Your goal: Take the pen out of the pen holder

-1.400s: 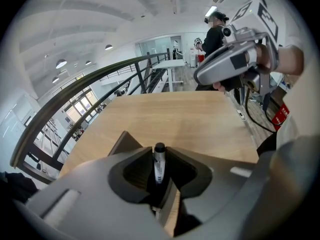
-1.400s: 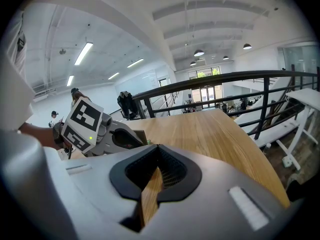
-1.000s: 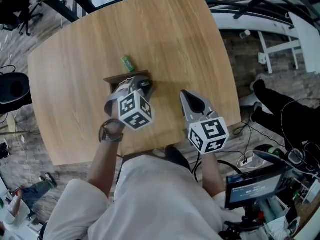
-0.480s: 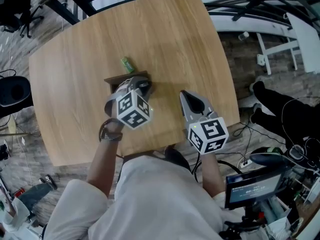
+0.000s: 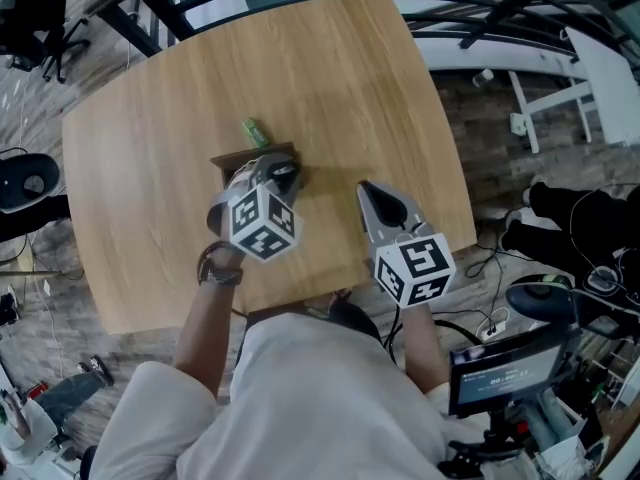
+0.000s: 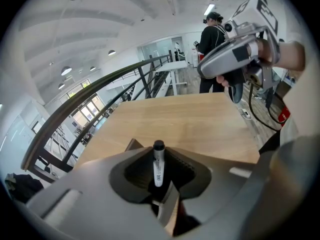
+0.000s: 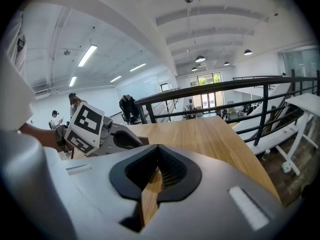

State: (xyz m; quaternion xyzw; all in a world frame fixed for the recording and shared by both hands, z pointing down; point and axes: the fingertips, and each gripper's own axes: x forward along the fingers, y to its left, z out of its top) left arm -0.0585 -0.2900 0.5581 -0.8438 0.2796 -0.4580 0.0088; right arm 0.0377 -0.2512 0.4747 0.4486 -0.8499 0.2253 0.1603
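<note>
- Silver pen point(image 6: 158, 168) with a black cap, do you see it?

- Yes. It stands straight up, right between the jaws of the left gripper point(image 5: 268, 175). The jaws pinch it from both sides.

- So is it out of the pen holder point(image 5: 241, 156) yet?

- I can't tell for sure. The grab looks done. From above, the left gripper sits right over the brown pen holder, so I think the pen is only just being lifted, or is about to be. The bottom of the pen is hidden by the jaws.

- What is left to do?

- Lift the pen all the way out, I think, so it is free of the holder.

- What about the right gripper point(image 5: 372, 192)?

- It hangs over the wooden table point(image 5: 350, 78), just beside the left one. Its jaws are pressed nearly together with nothing in them. Only a thin strip of table shows between them.

- And the pen, how does it look?

- Thin and smooth, with small print on its side. It is too small to read. A little green thing point(image 5: 255, 131) lies on the table near the holder.
</note>
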